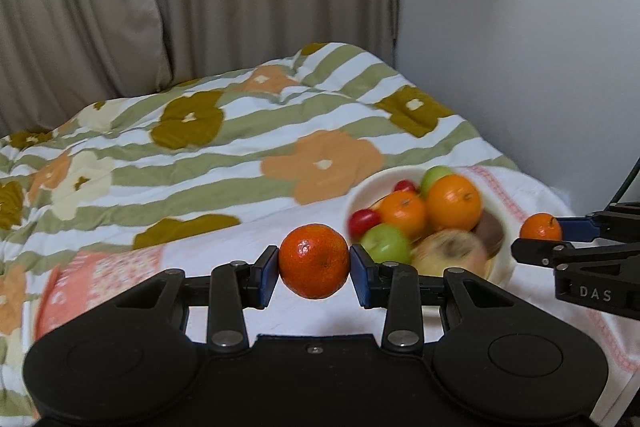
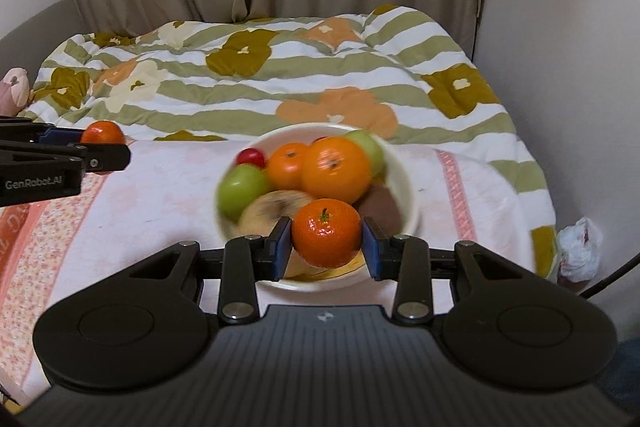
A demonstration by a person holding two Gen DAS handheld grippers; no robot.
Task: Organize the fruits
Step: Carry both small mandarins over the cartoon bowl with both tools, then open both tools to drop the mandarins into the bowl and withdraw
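Our left gripper (image 1: pixel 314 263) holds one tangerine (image 1: pixel 314 261) above the towel (image 1: pixel 224 251); our right gripper (image 2: pixel 326 245) holds another tangerine (image 2: pixel 326 233) over the full bowl (image 2: pixel 406 183). We should lower gently into gaps, then release.

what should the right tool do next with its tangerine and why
Probably ease the right tool forward and down over the white bowl, then open. Its tangerine is clamped between the pads just short of the fruit pile, and the left tool holds its own tangerine off to the side.
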